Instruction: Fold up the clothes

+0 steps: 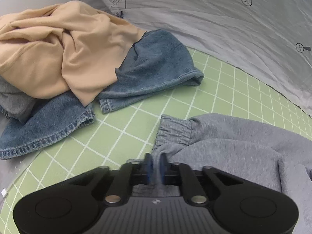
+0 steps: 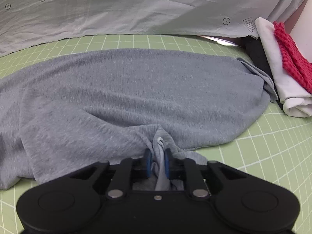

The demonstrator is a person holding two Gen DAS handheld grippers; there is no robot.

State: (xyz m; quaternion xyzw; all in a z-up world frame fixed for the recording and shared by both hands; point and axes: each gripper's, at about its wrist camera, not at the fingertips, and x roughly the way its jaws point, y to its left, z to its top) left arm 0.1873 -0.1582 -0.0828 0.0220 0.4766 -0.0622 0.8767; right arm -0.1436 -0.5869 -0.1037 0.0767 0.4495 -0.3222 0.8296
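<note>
Grey sweatpants (image 2: 136, 89) lie spread across the green grid mat (image 2: 273, 152). My right gripper (image 2: 157, 156) is shut on a bunched edge of the grey fabric with a white drawstring knot just ahead of its tips. My left gripper (image 1: 155, 161) is shut on the grey fabric just below the elastic cuff (image 1: 173, 134) of the grey sweatpants (image 1: 243, 152), low over the mat (image 1: 117, 136).
A pile of unfolded clothes sits at the left: a tan shirt (image 1: 58, 46) over blue jeans (image 1: 152, 66). At the right edge lie folded white (image 2: 276, 74), red (image 2: 292, 56) and dark garments. A pale printed sheet (image 2: 136, 9) hangs behind the mat.
</note>
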